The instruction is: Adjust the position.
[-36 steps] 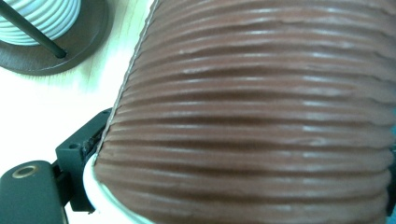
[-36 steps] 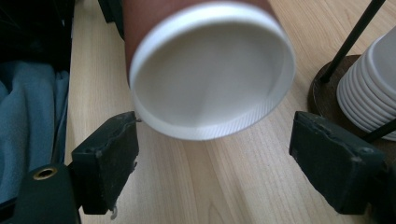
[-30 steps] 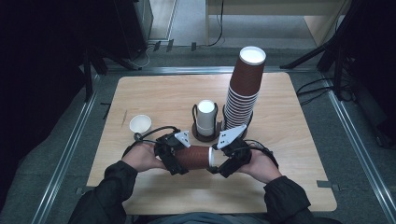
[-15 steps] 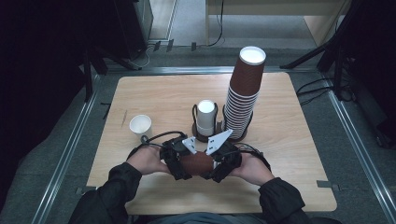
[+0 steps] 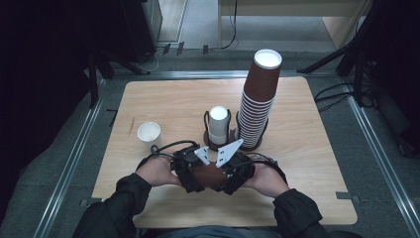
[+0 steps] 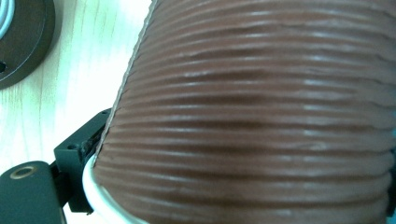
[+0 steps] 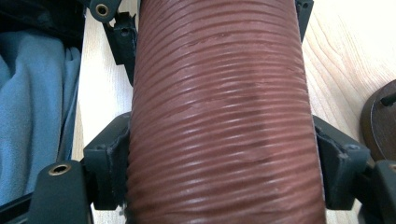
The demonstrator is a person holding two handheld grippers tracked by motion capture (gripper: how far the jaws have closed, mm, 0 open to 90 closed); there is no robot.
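High view: tall stack of brown ribbed paper cups point(image 5: 257, 101) and white cup stack point(image 5: 218, 124) in dark holders; small white cup point(image 5: 148, 132) looks empty. Both grippers clamp a brown ribbed paper cup point(image 5: 209, 174) at near table edge. Left gripper point(image 6: 88, 163) view: jaw on its white rim. Right gripper point(image 7: 219, 182) view: jaws, just closing, squeeze its body.

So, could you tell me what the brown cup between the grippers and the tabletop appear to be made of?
Brown cup: probably paper with a ripple-wrap sleeve; fine raised ridges circle it, with a faint sheen, and a rolled white rim shows in the left gripper view.
Tabletop: looks like pale wood or wood-look laminate; light grain lines, smooth matte surface. Which of the two, I cannot tell.
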